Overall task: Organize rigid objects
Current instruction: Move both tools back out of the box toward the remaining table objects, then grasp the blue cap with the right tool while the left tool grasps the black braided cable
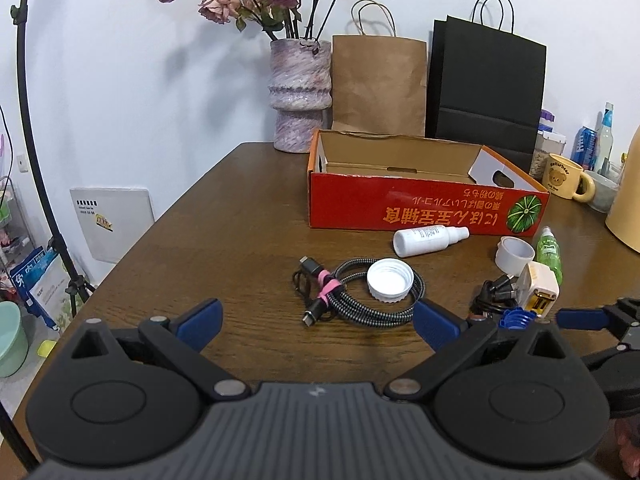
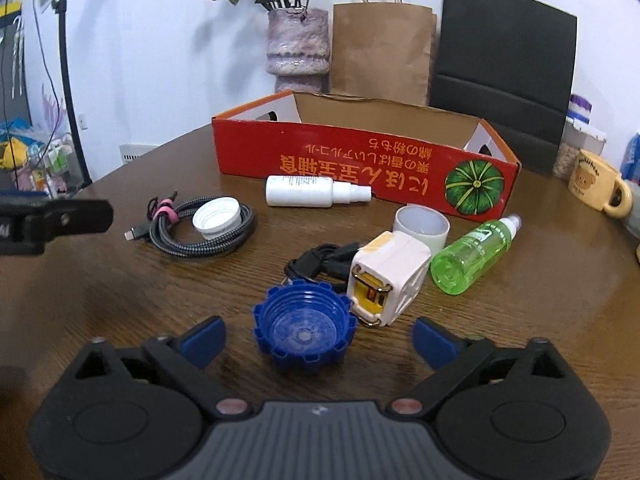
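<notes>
An open red cardboard box (image 1: 424, 204) (image 2: 360, 168) stands empty at the back of the brown table. In front of it lie a white spray bottle (image 1: 430, 239) (image 2: 312, 191), a white cap (image 1: 390, 280) (image 2: 217, 217) on a coiled braided cable (image 1: 360, 300) (image 2: 200, 232), a white cup (image 1: 514, 254) (image 2: 422, 226), a green bottle (image 1: 549, 250) (image 2: 474, 254), a white charger (image 1: 538, 288) (image 2: 386, 280) and a blue cap (image 1: 516, 317) (image 2: 305, 328). My left gripper (image 1: 318, 322) is open and empty, short of the cable. My right gripper (image 2: 318, 340) is open around the blue cap without touching it.
A vase of dried roses (image 1: 300, 96), a brown paper bag (image 1: 378, 84) and a black paper bag (image 1: 488, 88) stand behind the box. A yellow bear mug (image 1: 564, 176) (image 2: 596, 184) and bottles sit at the right. A black cable bundle (image 2: 320, 260) lies by the charger.
</notes>
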A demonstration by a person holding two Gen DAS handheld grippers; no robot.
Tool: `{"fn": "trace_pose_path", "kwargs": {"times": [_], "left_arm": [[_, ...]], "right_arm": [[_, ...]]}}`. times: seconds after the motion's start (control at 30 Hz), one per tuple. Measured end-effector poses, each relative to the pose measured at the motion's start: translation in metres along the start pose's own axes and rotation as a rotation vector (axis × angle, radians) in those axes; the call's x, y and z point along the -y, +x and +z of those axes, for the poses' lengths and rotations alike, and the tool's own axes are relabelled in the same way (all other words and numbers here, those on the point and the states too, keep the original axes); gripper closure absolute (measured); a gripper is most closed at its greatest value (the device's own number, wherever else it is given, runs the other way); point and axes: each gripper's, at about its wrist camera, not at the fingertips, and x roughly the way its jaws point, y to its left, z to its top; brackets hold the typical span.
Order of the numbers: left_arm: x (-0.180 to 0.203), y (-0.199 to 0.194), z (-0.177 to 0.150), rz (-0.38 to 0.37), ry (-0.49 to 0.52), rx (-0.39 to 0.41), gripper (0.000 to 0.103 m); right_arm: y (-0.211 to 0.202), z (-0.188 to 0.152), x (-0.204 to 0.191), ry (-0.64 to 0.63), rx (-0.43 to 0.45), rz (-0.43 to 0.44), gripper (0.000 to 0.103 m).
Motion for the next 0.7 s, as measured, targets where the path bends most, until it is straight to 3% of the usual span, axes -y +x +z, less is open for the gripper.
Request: {"fn": "trace_pose_path", "kwargs": {"times": [0.03, 0.1, 0.13, 0.37, 0.7], "left_arm": [[-0.001, 0.000, 0.000, -0.002, -0.002, -0.001, 0.000], [-0.002, -0.001, -0.002, -0.004, -0.004, -0.004, 0.000], [-0.003, 0.000, -0.002, -0.005, -0.005, -0.006, 0.000], [-0.003, 0.005, -0.003, -0.003, -0.004, -0.025, 0.000], [0.014, 0.028, 0.012, -0.030, 0.047, -0.073, 0.000]], "right_arm": [[0.001, 0.000, 0.001, 0.006, -0.003, 0.009, 0.016], [0.001, 0.000, 0.001, 0.007, -0.007, 0.028, 0.045], [0.000, -0.001, 0.000, 0.002, 0.000, 0.024, 0.051], [-0.011, -0.006, -0.008, -0.029, 0.016, 0.032, 0.051], [-0.042, 0.005, 0.007, -0.005, 0.136, 0.021, 0.051]]}}
